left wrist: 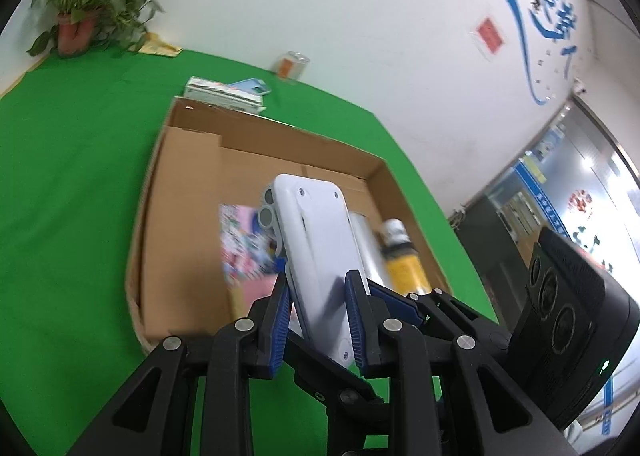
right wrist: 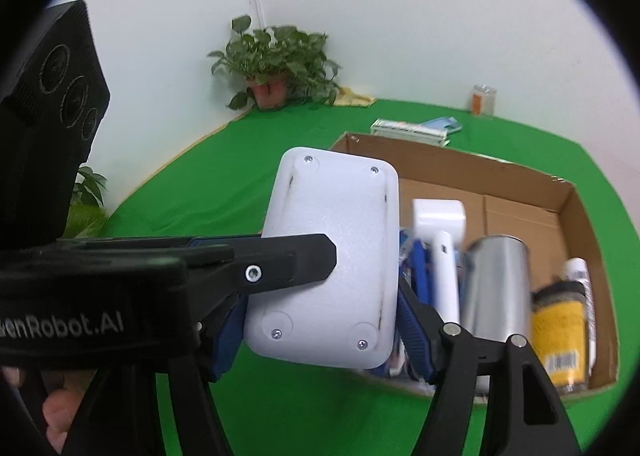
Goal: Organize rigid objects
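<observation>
- Left wrist view: left gripper [left wrist: 318, 292] clamped edge-on across a white device [left wrist: 316, 240]; blue pads [left wrist: 354, 320] press both thin sides. Device tilts away from camera, back face up, screws visible, grey round knobs on its left edge.
- Device sits above the near part of the cardboard box [left wrist: 168, 183], off the green table [left wrist: 72, 159].
- In the box: a blurred colourful booklet [left wrist: 244, 252] at 9 o'clock from the device, a silver can [left wrist: 366, 248] just at 3 o'clock, then a yellow-labelled jar [left wrist: 404, 268] and a white-capped bottle [left wrist: 394, 230] beyond it.
- Past the box's far wall at 12 o'clock: flat packs [left wrist: 224, 93], a clear jar [left wrist: 292, 63]; potted plant [left wrist: 92, 11] at 10 o'clock in the corner.
- Right gripper's black camera housing [left wrist: 576, 320] shows at 3 o'clock.
- Right wrist view: right gripper [right wrist: 320, 320] grasps the same white device [right wrist: 332, 260] across its width, blue pads on both long sides. Left gripper's black finger [right wrist: 288, 262] crosses in from 9 o'clock over the device's face.
- Device held up over the table [right wrist: 224, 183], at 9 o'clock from the box [right wrist: 520, 183].
- Box holds a white handled tool [right wrist: 440, 223], silver can [right wrist: 496, 288], yellow-labelled jar [right wrist: 560, 332], white tube [right wrist: 580, 276].
- Bare fingers [right wrist: 52, 416] at 7 o'clock.
</observation>
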`<state>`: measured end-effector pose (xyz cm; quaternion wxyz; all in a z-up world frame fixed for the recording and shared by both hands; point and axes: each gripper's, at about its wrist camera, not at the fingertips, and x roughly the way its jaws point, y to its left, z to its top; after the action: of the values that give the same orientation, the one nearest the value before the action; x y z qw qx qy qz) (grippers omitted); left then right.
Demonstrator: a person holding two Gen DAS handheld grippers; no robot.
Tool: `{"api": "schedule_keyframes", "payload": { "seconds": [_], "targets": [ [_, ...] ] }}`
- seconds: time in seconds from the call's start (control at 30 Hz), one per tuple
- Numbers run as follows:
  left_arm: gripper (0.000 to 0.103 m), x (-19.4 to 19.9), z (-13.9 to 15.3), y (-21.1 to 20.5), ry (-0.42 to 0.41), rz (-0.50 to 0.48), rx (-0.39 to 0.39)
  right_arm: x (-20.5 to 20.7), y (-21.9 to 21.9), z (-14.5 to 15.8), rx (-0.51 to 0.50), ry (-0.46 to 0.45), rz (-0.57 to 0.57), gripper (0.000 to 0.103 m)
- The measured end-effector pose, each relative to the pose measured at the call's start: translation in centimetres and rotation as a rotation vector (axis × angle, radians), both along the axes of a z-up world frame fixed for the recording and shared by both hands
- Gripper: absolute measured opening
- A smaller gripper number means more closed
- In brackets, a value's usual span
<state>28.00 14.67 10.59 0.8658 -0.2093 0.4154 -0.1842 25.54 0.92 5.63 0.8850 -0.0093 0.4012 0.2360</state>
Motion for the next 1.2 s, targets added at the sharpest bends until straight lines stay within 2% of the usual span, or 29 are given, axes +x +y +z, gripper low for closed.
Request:
{"api": "schedule_keyframes", "payload": {
  "seconds": [0.2,0.3,0.47,0.53,0.6,0.63,0.7,0.77,0.8,0.87,0.93,1.03,1.1,1.2],
  "targets": [
    [0.023,6.0,-2.8,2.1,0.097,0.009,-0.021,5.5,1.2,-2.7,0.025,0.157,-0.022,0.067],
    [0.023,8.1,-4.6,1.9,0.143,0.002,-0.03,6.6,0.6,-4.1,0.05,0.22,-0.052,0.067],
    [0.024,9.0,-6.6,1.9,0.171,-0.006,-0.06,7.9,-0.3,-5.5,0.096,0.295,-0.073,0.07],
    [0.03,9.2,-7.3,2.0,0.186,0.012,-0.049,7.8,-0.3,-5.9,0.105,0.313,-0.059,0.07],
    [0.054,8.7,-7.4,2.3,0.194,0.051,-0.017,7.3,-0.3,-5.9,0.091,0.307,-0.039,0.074],
    [0.059,8.2,-7.3,2.3,0.181,0.064,-0.004,6.9,-0.3,-5.6,0.074,0.291,-0.033,0.08],
    [0.07,5.9,-5.7,2.3,0.096,0.11,0.062,4.9,-0.7,-4.3,0.039,0.203,-0.018,0.082],
    [0.078,3.2,-3.7,1.6,-0.029,0.175,0.197,2.2,-1.7,-3.0,0.006,0.095,-0.02,0.083],
    [0.088,1.3,-2.7,0.9,-0.109,0.216,0.278,0.9,-2.4,-2.6,-0.002,0.047,-0.035,0.084],
    [0.103,-2.1,-1.6,-0.6,-0.241,0.285,0.382,-2.1,-3.9,-2.1,-0.024,-0.049,-0.086,0.087],
    [0.103,-6.3,-1.1,-2.8,-0.36,0.329,0.464,-5.4,-6.0,-2.5,-0.059,-0.127,-0.162,0.088],
    [0.103,-9.8,-2.0,-6.2,-0.379,0.301,0.517,-8.4,-9.2,-3.5,-0.069,-0.139,-0.268,0.088],
    [0.103,-11.7,-2.9,-8.2,-0.393,0.281,0.517,-9.4,-10.7,-3.9,-0.071,-0.128,-0.321,0.088],
    [0.103,-13.2,-4.0,-11.3,-0.378,0.266,0.515,-10.7,-12.2,-4.2,-0.091,-0.128,-0.34,0.088]
  ]
}}
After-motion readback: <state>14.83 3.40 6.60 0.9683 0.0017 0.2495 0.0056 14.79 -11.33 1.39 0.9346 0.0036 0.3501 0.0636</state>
